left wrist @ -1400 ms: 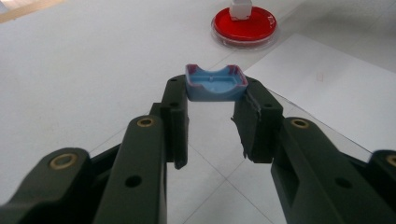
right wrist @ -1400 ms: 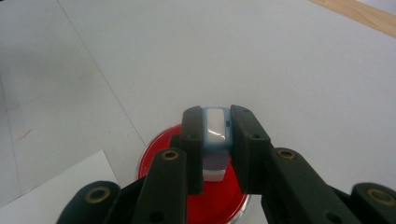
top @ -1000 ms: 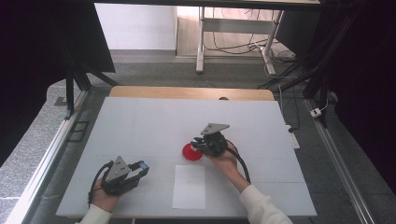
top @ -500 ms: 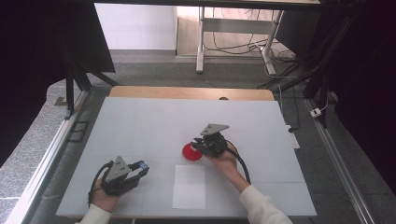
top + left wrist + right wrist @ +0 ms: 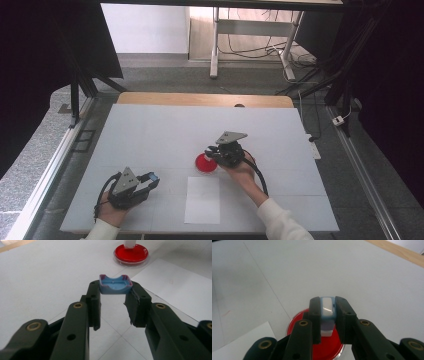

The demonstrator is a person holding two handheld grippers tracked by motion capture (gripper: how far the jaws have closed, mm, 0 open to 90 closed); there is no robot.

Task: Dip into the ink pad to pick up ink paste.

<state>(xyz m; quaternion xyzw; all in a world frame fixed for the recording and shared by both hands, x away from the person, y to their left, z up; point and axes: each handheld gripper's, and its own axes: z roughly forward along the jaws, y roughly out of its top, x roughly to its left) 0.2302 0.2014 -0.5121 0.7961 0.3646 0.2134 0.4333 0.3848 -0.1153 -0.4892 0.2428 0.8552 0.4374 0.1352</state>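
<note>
Two grippers on the white table point(image 5: 150, 130), both clamped on something. The left gripper point(image 5: 150, 179) sits low near the front edge at about 7 o'clock on the table, lying almost level with its jaws pointing toward 3 o'clock. The person's left hand point(image 5: 112, 212) wraps it from below, forearm coming in from the bottom edge. In the left gripper view the tips pinch a small blue cap point(image 5: 115, 285) by its two short sides, hollow side facing up, purplish edges on the rim. It hangs off the table surface as far as I can tell.

The right gripper point(image 5: 214, 152) is near the middle of the table, angled down with its jaws toward 9 o'clock, the grey three-cornered plate on top. The right hand point(image 5: 242, 167) holds it from behind, wrist bent, sleeve running back toward 5 o'clock. Its jaws are closed tight on a small white stamp with a blue body point(image 5: 327, 312), held upright right over the red ink pad point(image 5: 329, 350). Whether the stamp's foot actually touches the red, can't tell.

The round red pad sits just at 12 o'clock of a white sheet of paper point(image 5: 202, 199), which lies between the two hands.
</note>
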